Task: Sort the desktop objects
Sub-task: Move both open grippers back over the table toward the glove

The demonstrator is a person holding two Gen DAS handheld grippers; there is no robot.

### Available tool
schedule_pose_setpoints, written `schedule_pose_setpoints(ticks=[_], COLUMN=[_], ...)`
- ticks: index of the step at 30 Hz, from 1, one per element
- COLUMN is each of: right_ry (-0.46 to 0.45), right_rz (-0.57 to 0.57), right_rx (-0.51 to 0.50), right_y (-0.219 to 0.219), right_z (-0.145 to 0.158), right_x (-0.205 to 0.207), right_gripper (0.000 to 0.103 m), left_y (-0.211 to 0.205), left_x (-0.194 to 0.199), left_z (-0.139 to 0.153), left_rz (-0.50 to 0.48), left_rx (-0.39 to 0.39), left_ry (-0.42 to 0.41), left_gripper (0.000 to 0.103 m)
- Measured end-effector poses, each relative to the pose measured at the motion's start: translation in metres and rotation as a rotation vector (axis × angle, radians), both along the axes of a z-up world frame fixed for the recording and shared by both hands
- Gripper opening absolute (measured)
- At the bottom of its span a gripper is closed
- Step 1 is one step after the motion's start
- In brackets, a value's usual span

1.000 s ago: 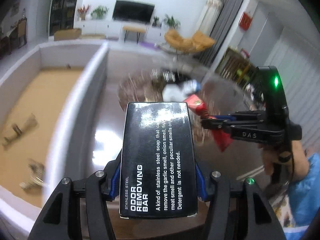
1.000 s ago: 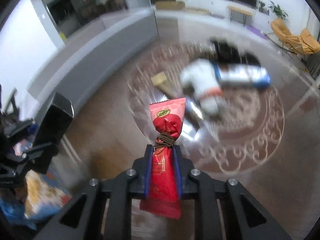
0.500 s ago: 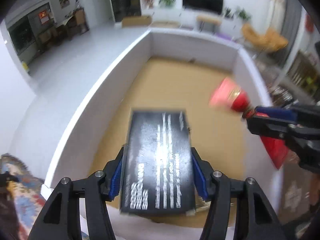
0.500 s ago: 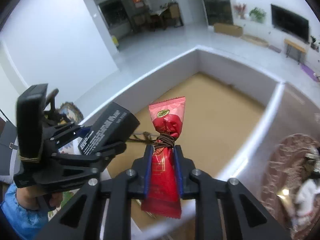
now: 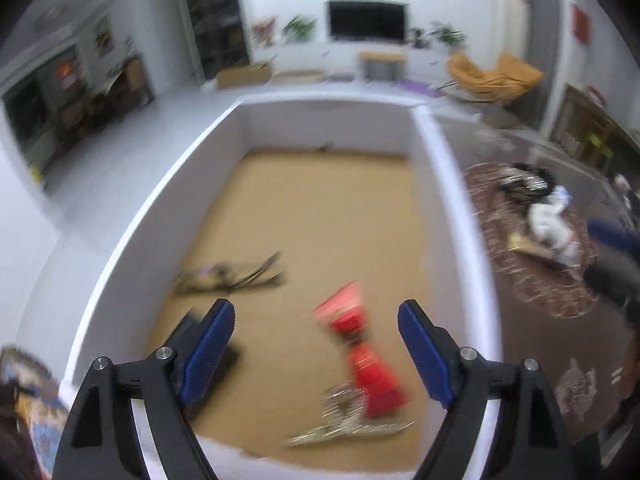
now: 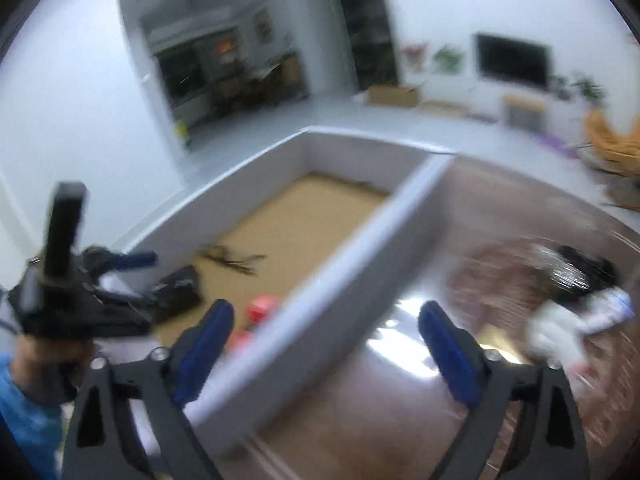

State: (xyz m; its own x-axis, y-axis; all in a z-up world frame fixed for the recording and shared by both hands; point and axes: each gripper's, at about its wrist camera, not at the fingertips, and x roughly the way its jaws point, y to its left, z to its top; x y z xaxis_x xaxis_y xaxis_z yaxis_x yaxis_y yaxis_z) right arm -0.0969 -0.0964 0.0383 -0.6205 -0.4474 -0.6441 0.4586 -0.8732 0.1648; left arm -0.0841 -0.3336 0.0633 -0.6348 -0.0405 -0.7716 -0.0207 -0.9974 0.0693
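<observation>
A white-walled box (image 5: pixel 452 184) with a tan floor holds the sorted things. In the left wrist view my left gripper (image 5: pixel 316 350) is open and empty above its near end. The black soap-bar box (image 5: pixel 218 364) lies on the box floor behind my left finger. The red wrapped candy (image 5: pixel 362 354) lies on the floor between my fingers, blurred. In the right wrist view my right gripper (image 6: pixel 326 354) is open and empty over the box's right wall (image 6: pixel 320 300). The black box (image 6: pixel 178 290) and red candy (image 6: pixel 260 306) show there too.
A dark twiggy item (image 5: pixel 236 276) and a silvery wrapper (image 5: pixel 344 424) also lie in the box. Right of the box, a round patterned mat (image 5: pixel 536 280) on the brown table holds a white packet (image 5: pixel 550 222) and other loose objects. The left gripper's handle (image 6: pixel 64 276) shows in the right wrist view.
Both grippers have opened. The black box and the red candy have dropped out of them onto the box floor. The right gripper has swung right, over the box wall.
</observation>
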Motion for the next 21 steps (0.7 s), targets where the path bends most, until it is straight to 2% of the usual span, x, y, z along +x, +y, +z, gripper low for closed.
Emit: schedule_pose_setpoints(ticks=[2,5,7,10,14,15,19,21], right_ry=[-0.014,-0.104,-0.167,-0.211,-0.228,-0.228,-0.219,-0.212], right_rz=[-0.089,-0.220,-0.303,-0.369,-0.385,-0.385,-0.373,-0.369], right_rx=[0.014,0.010,-0.044,-0.107,-0.124,-0.126,-0.126,-0.122], right_y=[0.042,0.107,0.150,0.190,0.216,0.219,0.222,0.218], right_z=[-0.016,-0.047,-0.063,-0.073,-0.075,-0.074,-0.072,-0.069], right_x=[0.017,0.036,0.054,0.077,0.099,0.103,0.111,0.112], right_gripper=[0.099,0.099,0.099,0.099,0.099,0.099,0.099,0.099], left_y=[0.031,0.072,0.095,0.114,0.124,0.126,0.133,0.130], left_x=[-0.013,-0.040,-0.064,-0.101,-0.129,-0.130,-0.124,-0.121], left_z=[0.007,0.016,0.012,-0.007,-0.039,-0.043,-0.043,-0.041], left_rz=[-0.060,-0.101,-0.091,-0.057,-0.033,-0.039,-0.068,-0.073], left_rx=[0.040,0.086,0.061,-0.002,-0.042,-0.057,-0.085,-0.019], left_ry=[0.015,0.041,0.068,0.048,-0.039,-0.058,-0.015,-0.015], left_gripper=[0.083,0.083,0.083,0.083,0.082,0.076,0.076,0.076])
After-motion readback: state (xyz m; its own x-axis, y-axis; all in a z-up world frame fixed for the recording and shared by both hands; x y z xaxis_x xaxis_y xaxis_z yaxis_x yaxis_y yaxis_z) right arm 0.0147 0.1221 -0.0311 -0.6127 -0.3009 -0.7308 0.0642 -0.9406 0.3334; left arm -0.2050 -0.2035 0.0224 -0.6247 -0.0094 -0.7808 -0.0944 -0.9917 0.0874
